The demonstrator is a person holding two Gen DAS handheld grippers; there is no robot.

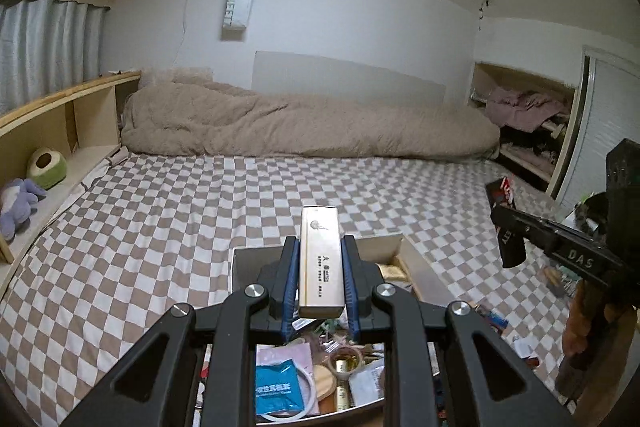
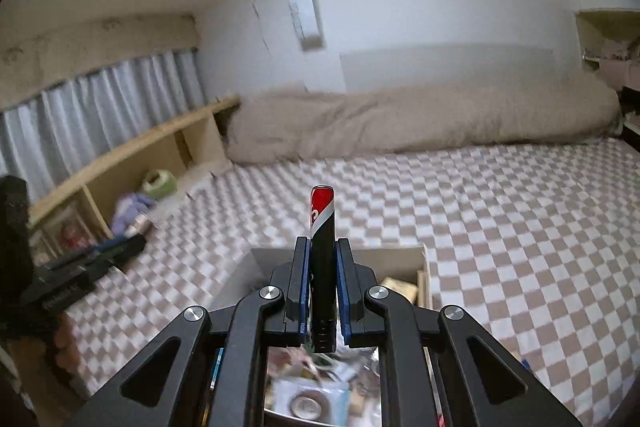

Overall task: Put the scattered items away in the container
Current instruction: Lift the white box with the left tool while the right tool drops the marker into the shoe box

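The container (image 1: 244, 259) is an open cardboard box resting on the bed (image 1: 180, 195), directly below both tongs. It holds mixed clutter: a blue sachet (image 1: 278, 389), a white ring (image 1: 310, 393), a roll of tape (image 1: 346, 363) and gold-wrapped pieces (image 1: 390, 271). A few small items (image 1: 490, 319) lie on the checkered sheet just right of the box.

The left tongs (image 1: 320, 283) are clamped on a long pale gold box (image 1: 320, 259), gripped on its two long sides between the blue pads (image 1: 290, 291). The box points forward, its far end projecting past the fingertips and over the far rim of the container.

The right tongs (image 2: 323, 287) are closed narrowly on a slim black packet with a red and white top (image 2: 322, 223), held edge-on above the container (image 2: 400, 255). In the left wrist view the right tongs (image 1: 508, 227) appear at the right, carrying the same packet (image 1: 502, 193).

Beyond the box: a beige duvet (image 1: 300, 123) rolled along the wall, a wooden shelf (image 1: 72, 95) with a purple plush toy (image 1: 18, 201) at left, and grey curtains (image 1: 44, 43).
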